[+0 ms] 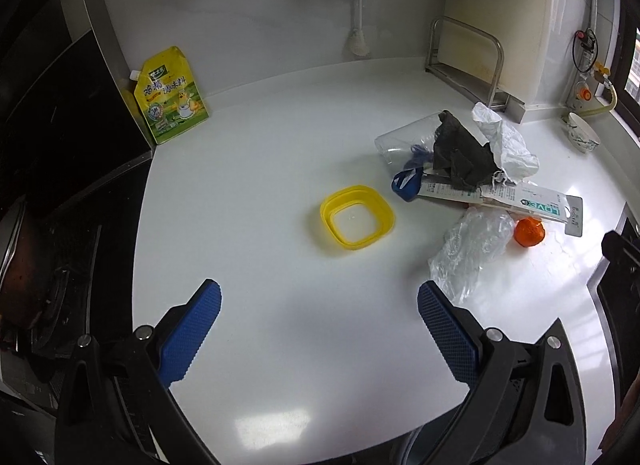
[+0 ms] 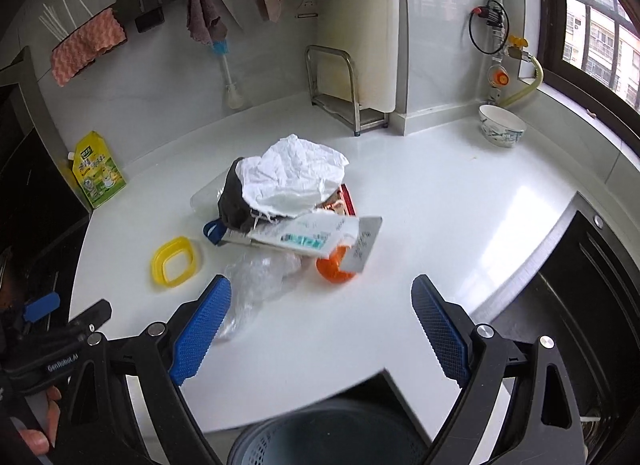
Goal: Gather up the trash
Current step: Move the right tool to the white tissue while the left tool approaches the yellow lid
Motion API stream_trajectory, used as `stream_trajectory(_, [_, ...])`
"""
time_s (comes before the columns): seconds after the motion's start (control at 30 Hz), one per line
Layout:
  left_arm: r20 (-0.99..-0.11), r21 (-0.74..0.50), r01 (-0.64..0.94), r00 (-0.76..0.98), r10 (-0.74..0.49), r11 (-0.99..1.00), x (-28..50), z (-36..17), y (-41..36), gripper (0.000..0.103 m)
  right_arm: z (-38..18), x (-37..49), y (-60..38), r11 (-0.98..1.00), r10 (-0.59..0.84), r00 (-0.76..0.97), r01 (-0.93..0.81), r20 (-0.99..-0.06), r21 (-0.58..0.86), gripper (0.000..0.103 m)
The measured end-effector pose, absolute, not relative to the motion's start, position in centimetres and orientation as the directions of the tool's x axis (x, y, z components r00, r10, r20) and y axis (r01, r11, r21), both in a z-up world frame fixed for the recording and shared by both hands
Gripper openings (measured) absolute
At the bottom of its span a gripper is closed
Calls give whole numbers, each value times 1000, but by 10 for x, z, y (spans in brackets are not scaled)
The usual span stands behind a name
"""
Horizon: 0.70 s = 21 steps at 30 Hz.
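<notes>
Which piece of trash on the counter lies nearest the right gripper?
The clear crumpled plastic bag, right by the right gripper's left finger. The orange peel, white bag and yellow ring lie farther off.

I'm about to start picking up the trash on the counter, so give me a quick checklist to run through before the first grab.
1. Left gripper open and holding nothing: ok.
2. Right gripper open and holding nothing: ok.
3. Bin within reach: ok, it sits just below the counter edge under the right gripper.
4. Nearest piece free to grab: ok, the clear plastic bag lies by the right gripper's left finger.
5. Orange cup free to lift: not ok, a card package overhangs it.
6. Bin has room: cannot tell.
</notes>
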<state>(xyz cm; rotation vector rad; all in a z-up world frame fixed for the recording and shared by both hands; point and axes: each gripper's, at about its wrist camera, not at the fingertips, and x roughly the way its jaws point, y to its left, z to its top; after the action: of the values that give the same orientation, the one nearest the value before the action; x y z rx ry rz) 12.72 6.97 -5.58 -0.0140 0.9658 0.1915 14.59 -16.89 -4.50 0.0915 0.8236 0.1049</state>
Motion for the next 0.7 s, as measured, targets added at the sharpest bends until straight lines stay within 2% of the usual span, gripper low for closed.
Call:
stream_trajectory(0.47, [-852, 31, -190, 508, 125, 981, 201, -109, 75, 97, -72, 267, -146, 992, 126, 684, -75, -718, 102, 87])
stream_trajectory(0.7, [-860, 21, -190, 498, 115, 982, 212, -119, 79, 97, -99, 297, -144, 997, 83, 629, -55, -773, 62, 87])
